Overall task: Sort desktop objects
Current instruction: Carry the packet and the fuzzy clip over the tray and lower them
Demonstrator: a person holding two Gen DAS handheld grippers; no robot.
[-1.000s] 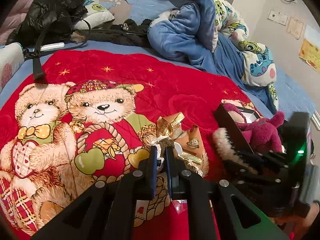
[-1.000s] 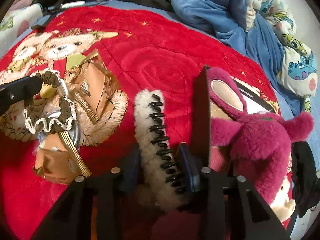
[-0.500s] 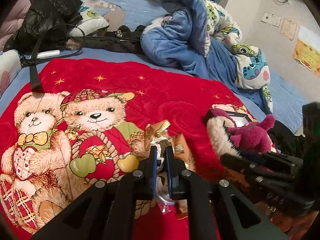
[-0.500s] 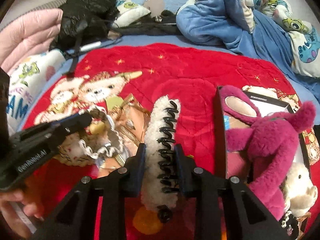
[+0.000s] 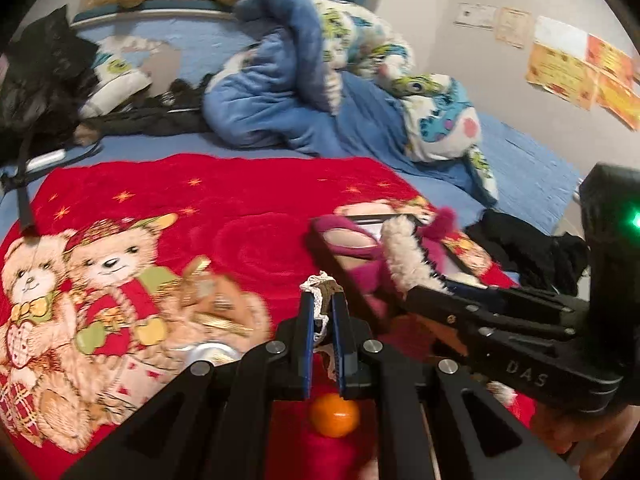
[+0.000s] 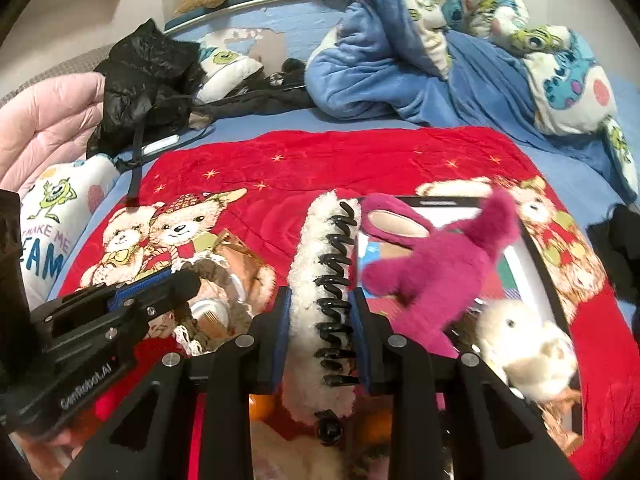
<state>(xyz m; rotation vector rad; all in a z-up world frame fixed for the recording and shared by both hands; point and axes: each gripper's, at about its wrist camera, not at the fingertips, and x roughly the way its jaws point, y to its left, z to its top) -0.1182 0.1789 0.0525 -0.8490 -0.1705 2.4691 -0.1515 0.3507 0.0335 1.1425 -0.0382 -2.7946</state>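
Here the left gripper (image 5: 322, 312) is pinched on a scrunchie (image 5: 321, 286), brown with white lace trim, whose bunched end pokes out past the fingertips while more lace hangs down between the fingers. It is held above the red blanket (image 5: 240, 216) printed with teddy bears. Directly below the fingers lies a small orange (image 5: 334, 416) on the blanket. To the left, blurred, are gold snack packets (image 5: 208, 300) and a round silver lid (image 5: 210, 354).

The right gripper (image 6: 320, 312) is clamped on a hair clip (image 6: 324, 276), a long claw with white fleece on one side and black teeth on the other, standing up between the fingers. Just right of the clip sits a box (image 6: 536, 256) with a dark rim, and in it a magenta plush (image 6: 436, 264) and a white plush (image 6: 528, 348) nearer the camera. In the right view the left gripper shows at lower left, over the packets. Beyond the blanket, on the bed, lie a blue duvet (image 6: 384, 60), a black jacket (image 6: 144, 68) and a pink quilt (image 6: 48, 120).
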